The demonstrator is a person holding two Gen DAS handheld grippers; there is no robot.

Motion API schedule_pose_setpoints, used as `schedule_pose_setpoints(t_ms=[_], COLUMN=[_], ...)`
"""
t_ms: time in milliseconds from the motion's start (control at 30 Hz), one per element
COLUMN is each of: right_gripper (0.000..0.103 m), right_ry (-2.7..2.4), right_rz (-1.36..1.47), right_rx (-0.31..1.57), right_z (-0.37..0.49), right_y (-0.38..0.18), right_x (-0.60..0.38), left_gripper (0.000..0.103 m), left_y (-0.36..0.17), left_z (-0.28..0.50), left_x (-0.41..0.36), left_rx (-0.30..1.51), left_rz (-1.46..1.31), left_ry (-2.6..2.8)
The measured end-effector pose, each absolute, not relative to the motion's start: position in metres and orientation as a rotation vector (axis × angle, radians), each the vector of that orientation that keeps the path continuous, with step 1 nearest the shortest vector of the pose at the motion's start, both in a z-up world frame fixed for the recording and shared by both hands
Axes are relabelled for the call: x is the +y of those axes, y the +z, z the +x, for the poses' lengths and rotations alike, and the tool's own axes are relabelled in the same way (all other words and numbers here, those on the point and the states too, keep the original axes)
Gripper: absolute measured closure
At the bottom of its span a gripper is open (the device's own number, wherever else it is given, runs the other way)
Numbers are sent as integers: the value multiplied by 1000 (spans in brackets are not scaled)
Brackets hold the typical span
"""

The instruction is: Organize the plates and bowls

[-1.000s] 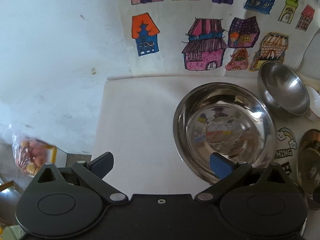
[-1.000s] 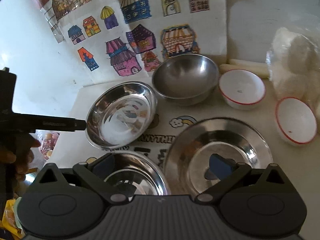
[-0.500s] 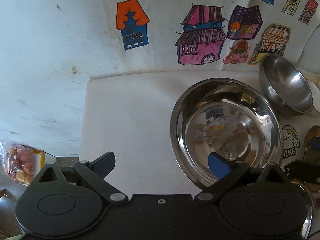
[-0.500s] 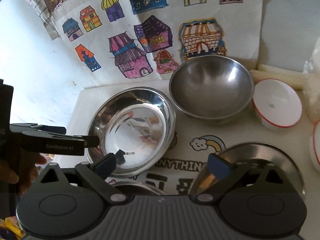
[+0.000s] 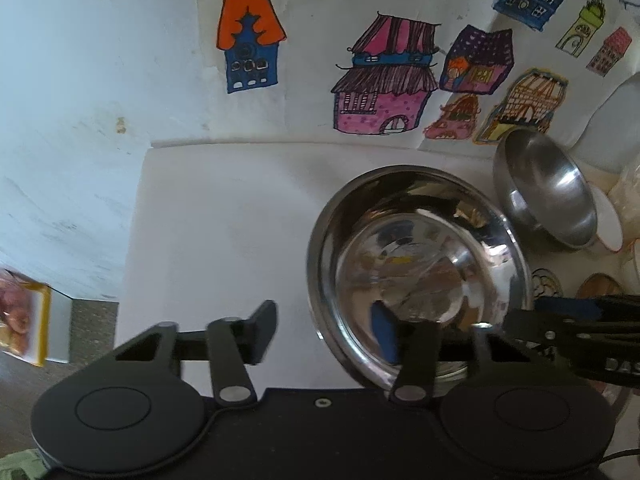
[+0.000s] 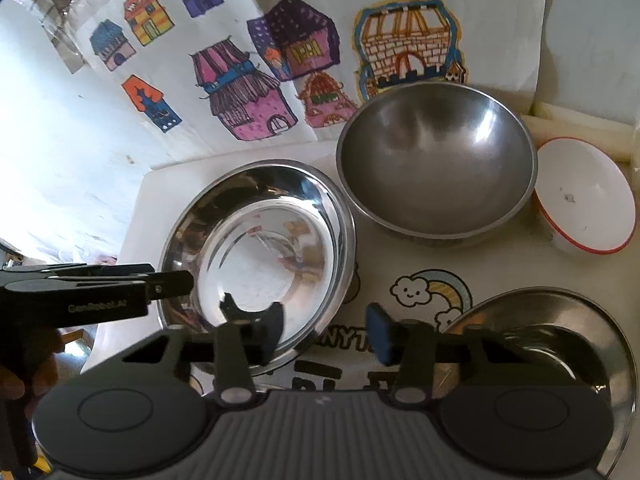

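Note:
A shiny shallow steel plate [image 5: 420,264] [image 6: 264,248] lies on the white table mat. My left gripper [image 5: 324,332] straddles its near left rim, one finger outside and the blue pad inside. Its jaws are closing, and a gap still shows on both sides of the rim. My right gripper [image 6: 326,334] straddles the same plate's near right rim, also closing, with its pads clear of the metal. Each gripper shows in the other's view: the left gripper [image 6: 120,292] and the right gripper [image 5: 560,320].
A deep steel bowl [image 6: 436,172] [image 5: 548,196] stands behind the plate, with a white red-rimmed bowl [image 6: 584,200] to its right. Another steel plate [image 6: 540,340] lies at the near right. House drawings [image 5: 384,92] cover the back wall. A snack bag [image 5: 20,312] sits off the mat's left edge.
Both grippers' jaws have narrowed from wide open. The right gripper swung left from over the near right plate to the shiny plate's right rim. The left gripper edged closer to its left rim.

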State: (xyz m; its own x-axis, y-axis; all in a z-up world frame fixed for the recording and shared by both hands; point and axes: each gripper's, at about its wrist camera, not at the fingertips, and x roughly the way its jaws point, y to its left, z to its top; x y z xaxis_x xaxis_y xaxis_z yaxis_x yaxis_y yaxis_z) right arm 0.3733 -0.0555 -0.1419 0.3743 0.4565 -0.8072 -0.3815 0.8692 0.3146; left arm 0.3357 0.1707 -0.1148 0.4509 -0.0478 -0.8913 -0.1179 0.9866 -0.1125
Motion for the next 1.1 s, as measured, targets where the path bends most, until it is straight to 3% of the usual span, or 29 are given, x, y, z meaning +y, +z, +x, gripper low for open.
schedule_pose_setpoints(t_ms=[167,333,1100], right_gripper=[79,85,85], right_ry=[540,542,603], right_rz=[96,97,63], right_rx=[1078,1087,995], right_z=[376,375,328], right_y=[-146,-146,-107], right_x=[-57,-61,-83], left_gripper=[73,89,88], left_y=[-117,-117,-75], left_z=[338,337,285], left_x=[171,172,156], left_rx=[1113,1117,1046], left_rz=[-204,-206,-156], left_ry=[24,41,-4])
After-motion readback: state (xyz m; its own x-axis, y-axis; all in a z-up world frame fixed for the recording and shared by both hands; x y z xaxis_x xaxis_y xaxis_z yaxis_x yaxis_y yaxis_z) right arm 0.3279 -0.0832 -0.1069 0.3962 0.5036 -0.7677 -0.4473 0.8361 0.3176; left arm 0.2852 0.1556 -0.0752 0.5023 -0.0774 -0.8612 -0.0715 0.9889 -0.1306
